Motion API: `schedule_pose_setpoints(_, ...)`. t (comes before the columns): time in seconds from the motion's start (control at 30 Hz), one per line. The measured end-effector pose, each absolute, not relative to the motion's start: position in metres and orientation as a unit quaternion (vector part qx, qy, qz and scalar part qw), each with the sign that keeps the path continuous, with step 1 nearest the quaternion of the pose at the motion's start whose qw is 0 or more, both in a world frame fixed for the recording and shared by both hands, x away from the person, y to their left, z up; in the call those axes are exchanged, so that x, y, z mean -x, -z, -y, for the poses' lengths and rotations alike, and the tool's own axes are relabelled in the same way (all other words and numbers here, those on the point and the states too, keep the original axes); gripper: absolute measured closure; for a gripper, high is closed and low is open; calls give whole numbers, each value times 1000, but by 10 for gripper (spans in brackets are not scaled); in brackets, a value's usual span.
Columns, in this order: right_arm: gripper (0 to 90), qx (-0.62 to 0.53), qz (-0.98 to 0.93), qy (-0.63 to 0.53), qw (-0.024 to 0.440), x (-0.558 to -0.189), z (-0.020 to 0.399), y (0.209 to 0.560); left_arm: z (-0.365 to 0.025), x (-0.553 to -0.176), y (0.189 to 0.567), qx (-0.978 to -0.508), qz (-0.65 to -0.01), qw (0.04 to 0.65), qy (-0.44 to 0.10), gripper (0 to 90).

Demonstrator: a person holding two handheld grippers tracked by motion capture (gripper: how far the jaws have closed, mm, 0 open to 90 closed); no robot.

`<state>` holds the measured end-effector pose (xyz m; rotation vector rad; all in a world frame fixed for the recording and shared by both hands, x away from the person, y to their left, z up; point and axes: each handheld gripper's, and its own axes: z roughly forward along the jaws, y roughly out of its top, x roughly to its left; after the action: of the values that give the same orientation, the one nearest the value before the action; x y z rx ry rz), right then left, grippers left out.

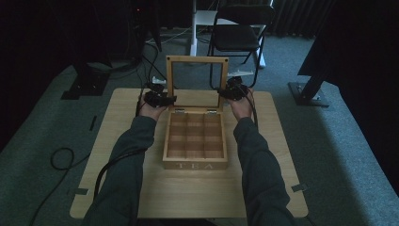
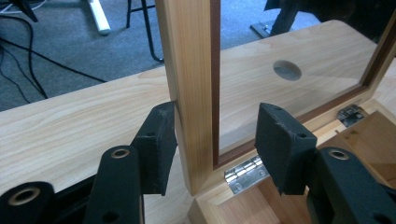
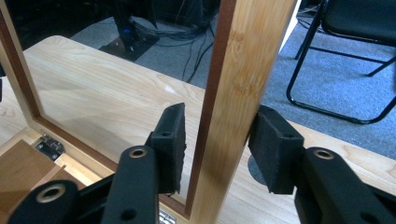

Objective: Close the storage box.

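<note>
High view | lid (image 1: 197, 60) upright, window facing person | box (image 1: 195, 162) lengthwise toward person

A pale wooden worktop (image 1: 122, 141) with rounded corners stands on grey carpet. A wooden tea box (image 1: 195, 141), its glass-paned lid upright, sits on it just behind the middle. A round hole (image 2: 287, 70) pierces the worktop behind the box.

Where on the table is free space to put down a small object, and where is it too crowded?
Free: the table strip in front of the tea box, between the sleeves, and the far strip behind the upright lid. Crowded: beside the lid's side rails, where the left gripper and right gripper straddle them.
</note>
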<state>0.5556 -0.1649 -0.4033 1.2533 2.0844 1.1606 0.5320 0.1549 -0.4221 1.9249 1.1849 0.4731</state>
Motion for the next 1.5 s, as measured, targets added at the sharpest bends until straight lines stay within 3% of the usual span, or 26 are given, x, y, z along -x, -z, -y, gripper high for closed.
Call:
schedule_pose_setpoints(0.5,617,-424,-753,-406,298,-518,159,403,-156,-503,423,-771,-439,408,-216,492)
schedule_pose_setpoints(0.53,619,-425,-751,-407,300,-515,158,403,-156,-503,423,-771,-439,408,-216,495)
schedule_pose_setpoints(0.57,624,-427,-749,-408,301,-513,158,403,-157,-499,424,-780,-416,428,-188,575)
schedule_pose_setpoints(0.8,621,-427,-738,-434,291,-501,163,401,-132,-482,418,-803,-364,416,-221,563)
schedule_pose_setpoints(1.5,602,-405,-735,-456,297,-477,167,394,-174,-460,399,-751,-414,437,-270,568)
